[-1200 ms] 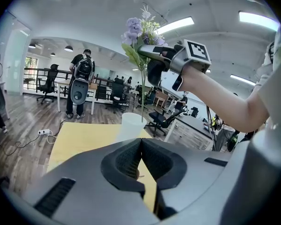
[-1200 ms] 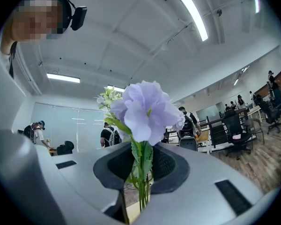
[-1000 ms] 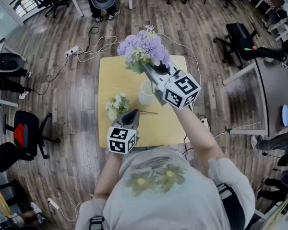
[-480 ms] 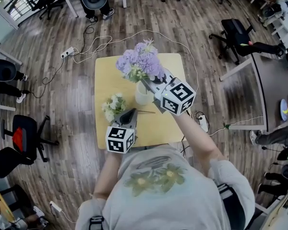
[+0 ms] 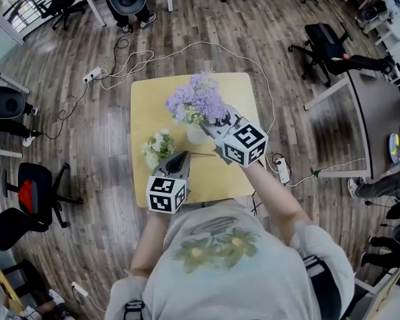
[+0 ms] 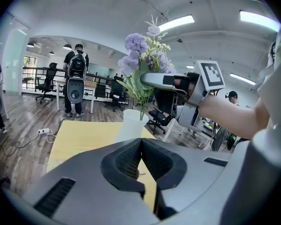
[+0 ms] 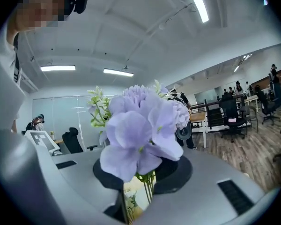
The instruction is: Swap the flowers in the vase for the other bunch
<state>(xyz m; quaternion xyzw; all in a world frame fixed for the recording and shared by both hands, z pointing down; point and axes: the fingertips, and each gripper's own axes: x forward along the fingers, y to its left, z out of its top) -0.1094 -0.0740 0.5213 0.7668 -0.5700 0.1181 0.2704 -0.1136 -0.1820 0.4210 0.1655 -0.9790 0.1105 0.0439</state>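
Note:
My right gripper [image 5: 212,127] is shut on the stems of the purple flower bunch [image 5: 199,102] and holds it upright over the white vase [image 5: 195,137]. In the left gripper view the green stems reach down to the mouth of the vase [image 6: 130,124]. The blooms [image 7: 140,130] fill the right gripper view above my right gripper [image 7: 139,184]. The white flower bunch [image 5: 158,149] lies on the yellow table [image 5: 147,102], left of the vase. My left gripper [image 5: 184,157] is shut, nothing seen between its pads, its tip by that bunch's stem.
The table is small and stands on a wooden floor. Cables and a power strip [image 5: 91,77] lie beyond its far edge, another strip [image 5: 282,170] at its right. Office chairs [image 5: 37,192] and a grey desk [image 5: 370,125] surround it. A person with a backpack [image 6: 77,64] stands far back.
My right gripper has come down with the purple bunch, so its stems now reach the vase. My left gripper has kept still beside the white bunch.

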